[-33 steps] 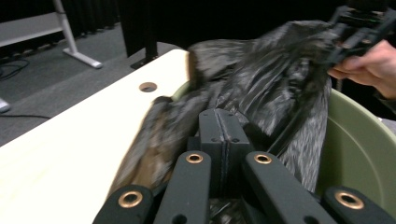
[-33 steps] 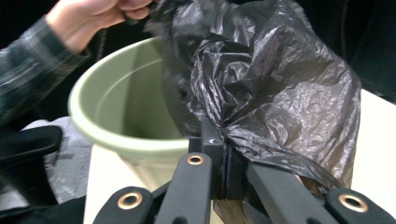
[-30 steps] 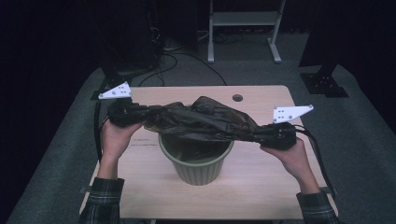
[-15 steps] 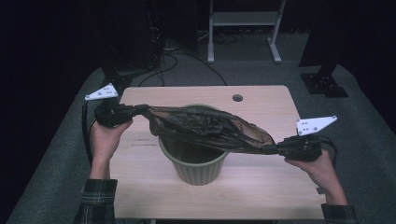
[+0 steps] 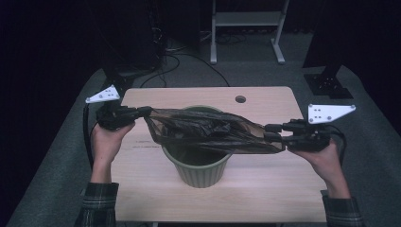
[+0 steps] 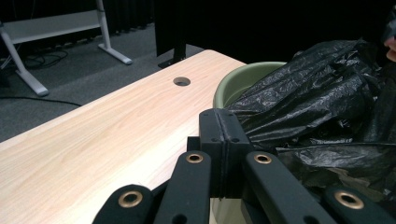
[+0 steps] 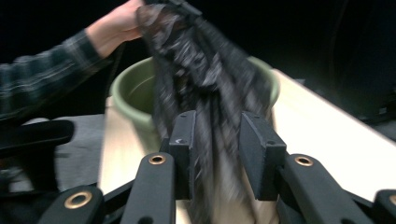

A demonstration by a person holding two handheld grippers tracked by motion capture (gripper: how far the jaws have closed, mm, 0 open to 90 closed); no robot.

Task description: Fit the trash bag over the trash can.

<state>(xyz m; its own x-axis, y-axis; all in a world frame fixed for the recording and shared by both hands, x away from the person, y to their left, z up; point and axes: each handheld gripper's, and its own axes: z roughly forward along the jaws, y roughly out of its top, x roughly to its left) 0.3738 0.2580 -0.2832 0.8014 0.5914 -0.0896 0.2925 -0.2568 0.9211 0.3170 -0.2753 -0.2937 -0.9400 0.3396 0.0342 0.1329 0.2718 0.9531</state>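
A black plastic bag (image 5: 203, 130) is stretched across the top of a green bin (image 5: 198, 170) on the wooden table (image 5: 279, 179). My left gripper (image 5: 145, 111) is shut on the bag's left edge; in the left gripper view its jaws (image 6: 223, 135) pinch the film (image 6: 317, 107) beside the bin rim (image 6: 238, 79). My right gripper (image 5: 270, 133) is at the bag's right end. Its jaws have just been opening. In the right gripper view they (image 7: 217, 140) stand apart with the blurred bag (image 7: 201, 70) running loosely between them, in front of the bin (image 7: 135, 88).
The table has a round cable hole (image 5: 240, 99) near its far edge. Grey carpet surrounds it, with a white frame stand (image 5: 246, 28) and cables behind, and a dark stand foot (image 5: 328, 82) at the right.
Both hands have moved apart, the right one farther right, and the bag has been pulled from a bunched lump into a long sheet over the bin. The right jaws have parted.
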